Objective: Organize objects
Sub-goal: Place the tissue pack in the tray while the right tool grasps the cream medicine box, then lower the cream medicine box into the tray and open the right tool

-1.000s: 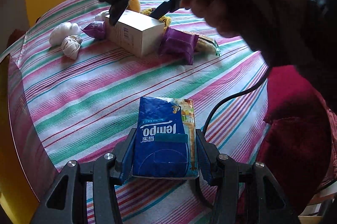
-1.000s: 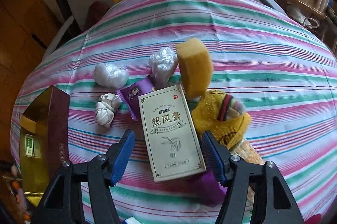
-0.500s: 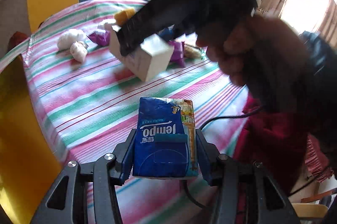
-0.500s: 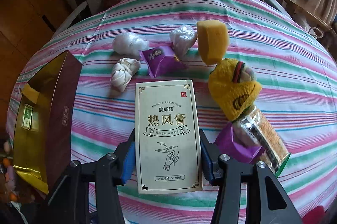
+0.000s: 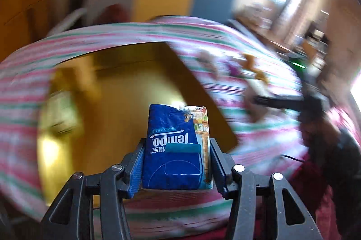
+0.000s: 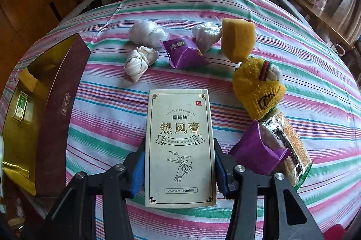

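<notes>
Right wrist: cream box [image 6: 179,145] clamped in right tool [image 6: 179,168].

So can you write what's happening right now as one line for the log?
left gripper: shut on tissue pack, over gold box | right gripper: jaws just closed on cream box | rest: on striped tablecloth

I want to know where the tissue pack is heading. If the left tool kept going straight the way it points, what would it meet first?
Probably the gold inside of the open box: the left tool, shut on the blue tissue pack, points down into it. The view is blurred, so depth is uncertain.
</notes>
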The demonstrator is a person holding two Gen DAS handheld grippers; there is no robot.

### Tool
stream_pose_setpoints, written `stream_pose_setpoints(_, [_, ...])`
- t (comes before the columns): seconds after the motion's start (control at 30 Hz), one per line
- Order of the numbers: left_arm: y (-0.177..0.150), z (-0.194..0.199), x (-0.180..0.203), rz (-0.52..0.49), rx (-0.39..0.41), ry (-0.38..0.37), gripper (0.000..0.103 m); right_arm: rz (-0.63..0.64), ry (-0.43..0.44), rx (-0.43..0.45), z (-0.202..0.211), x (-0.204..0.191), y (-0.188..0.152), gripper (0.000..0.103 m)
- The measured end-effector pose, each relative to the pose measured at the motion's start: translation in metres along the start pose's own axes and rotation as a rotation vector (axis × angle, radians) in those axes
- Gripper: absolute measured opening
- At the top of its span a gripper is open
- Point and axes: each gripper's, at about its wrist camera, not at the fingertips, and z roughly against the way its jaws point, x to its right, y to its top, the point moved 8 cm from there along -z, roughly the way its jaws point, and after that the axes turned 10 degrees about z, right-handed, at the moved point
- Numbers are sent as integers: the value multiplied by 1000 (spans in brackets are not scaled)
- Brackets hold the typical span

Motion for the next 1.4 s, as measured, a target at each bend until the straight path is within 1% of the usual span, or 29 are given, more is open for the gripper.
stream_pose_setpoints(0.07, [3,0,-37,72,-5,75,52,3,-4,5,0,0,1,52])
stream_pose_setpoints(0.17, [4,-2,-74,151,-21,155,52,1,-10,11,1,1,2,52])
stream_pose_setpoints(0.3, [-1,-8,-93,180,-40,210,52,-6,-15,15,1,3,2,52])
stream_pose_setpoints(0.43, [-8,-15,-97,183,-59,234,53,-6,-19,14,2,2,1,52])
stream_pose_setpoints(0.5, [-13,-13,-97,169,-59,253,53,-9,-22,14,1,3,1,52])
stream_pose_setpoints(0.6, [-15,-6,-99,137,-35,275,54,-15,-24,13,1,5,1,52])
stream_pose_setpoints(0.67, [-16,-3,-97,120,-24,285,56,-16,-26,9,0,6,1,52])
stream_pose_setpoints(0.77, [-17,2,-101,132,-14,276,57,-11,-31,2,-1,5,0,52])
stream_pose_setpoints(0.9, [-13,12,-105,143,25,275,57,-15,-42,14,1,8,1,52])
stream_pose_setpoints(1.0, [-8,22,-110,159,64,283,57,-47,-49,33,6,15,4,52])
stream_pose_setpoints(1.13, [2,33,-123,191,106,302,57,-129,-22,106,34,16,17,52])
stream_pose_setpoints(1.2, [5,38,-131,213,123,302,57,-128,-11,157,55,2,31,52])
stream_pose_setpoints(1.27, [6,42,-139,235,135,305,57,-90,19,210,76,-26,49,52])
stream_pose_setpoints(1.33, [4,44,-147,257,142,301,57,-28,74,242,94,-65,68,52])
stream_pose_setpoints(1.4, [3,46,-153,268,147,300,57,58,120,252,103,-112,84,52])
